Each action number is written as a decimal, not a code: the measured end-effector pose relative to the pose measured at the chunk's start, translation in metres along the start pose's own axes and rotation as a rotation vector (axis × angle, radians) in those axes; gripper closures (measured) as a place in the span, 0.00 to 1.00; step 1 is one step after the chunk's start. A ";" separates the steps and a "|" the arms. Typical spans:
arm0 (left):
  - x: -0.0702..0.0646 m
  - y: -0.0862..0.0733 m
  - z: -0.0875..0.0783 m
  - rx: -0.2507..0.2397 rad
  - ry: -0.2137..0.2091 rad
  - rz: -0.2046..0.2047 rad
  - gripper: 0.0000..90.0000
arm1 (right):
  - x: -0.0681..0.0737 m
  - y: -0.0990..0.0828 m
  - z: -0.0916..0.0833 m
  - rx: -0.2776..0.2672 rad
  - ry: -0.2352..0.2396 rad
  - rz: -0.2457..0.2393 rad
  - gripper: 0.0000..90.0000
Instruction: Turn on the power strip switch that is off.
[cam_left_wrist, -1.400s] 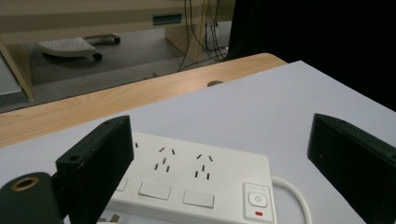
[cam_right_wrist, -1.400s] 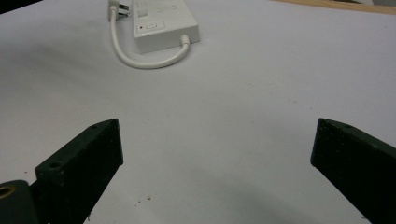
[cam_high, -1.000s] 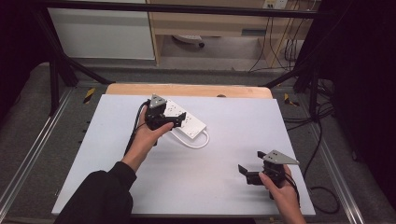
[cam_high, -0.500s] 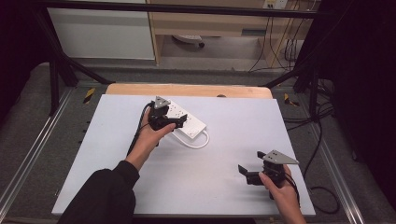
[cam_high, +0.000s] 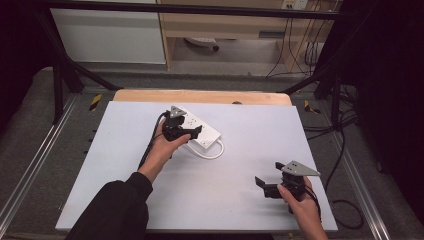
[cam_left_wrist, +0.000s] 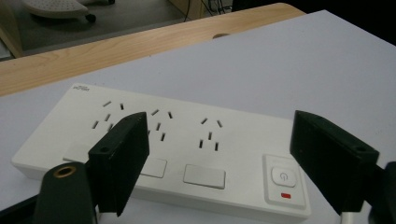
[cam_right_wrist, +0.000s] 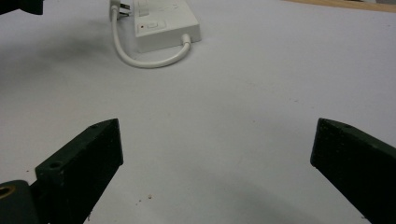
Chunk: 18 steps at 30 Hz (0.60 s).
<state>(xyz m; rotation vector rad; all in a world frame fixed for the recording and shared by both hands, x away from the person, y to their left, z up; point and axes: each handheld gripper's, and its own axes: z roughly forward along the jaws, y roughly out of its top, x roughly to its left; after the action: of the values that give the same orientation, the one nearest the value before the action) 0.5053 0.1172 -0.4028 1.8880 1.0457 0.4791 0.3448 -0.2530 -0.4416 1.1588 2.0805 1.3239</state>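
Over the power strip (cam_left_wrist: 163, 154) on the desk (cam_high: 125, 165), left gripper (cam_left_wrist: 224, 154) is closing, not yet gripping; right gripper (cam_right_wrist: 215, 163) is resting wide open

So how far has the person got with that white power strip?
Early days. The white power strip lies flat on the table, not yet lifted. In hand: the left gripper hangs over it, jaws just closing, still apart, gripping nothing. The right gripper waits open nearer the person. Grasping remains.

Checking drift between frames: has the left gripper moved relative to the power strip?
Yes. The left gripper has sunk slightly toward the power strip, which lies where it was; its jaws have just been closing, not yet pressing on it.
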 end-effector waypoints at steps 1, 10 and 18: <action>-0.001 0.000 0.001 0.005 -0.001 0.003 0.24 | 0.000 0.000 0.000 0.000 0.001 0.001 0.03; -0.006 -0.005 0.009 0.045 -0.012 0.034 0.46 | 0.000 0.000 0.000 0.002 0.001 0.000 0.03; -0.004 -0.008 0.012 0.074 -0.032 0.024 0.68 | 0.000 0.000 0.000 0.002 0.002 0.001 0.03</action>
<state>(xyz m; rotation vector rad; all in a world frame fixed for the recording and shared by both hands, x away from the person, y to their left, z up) 0.5075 0.1099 -0.4157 1.9692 1.0328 0.4278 0.3448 -0.2530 -0.4418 1.1599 2.0837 1.3240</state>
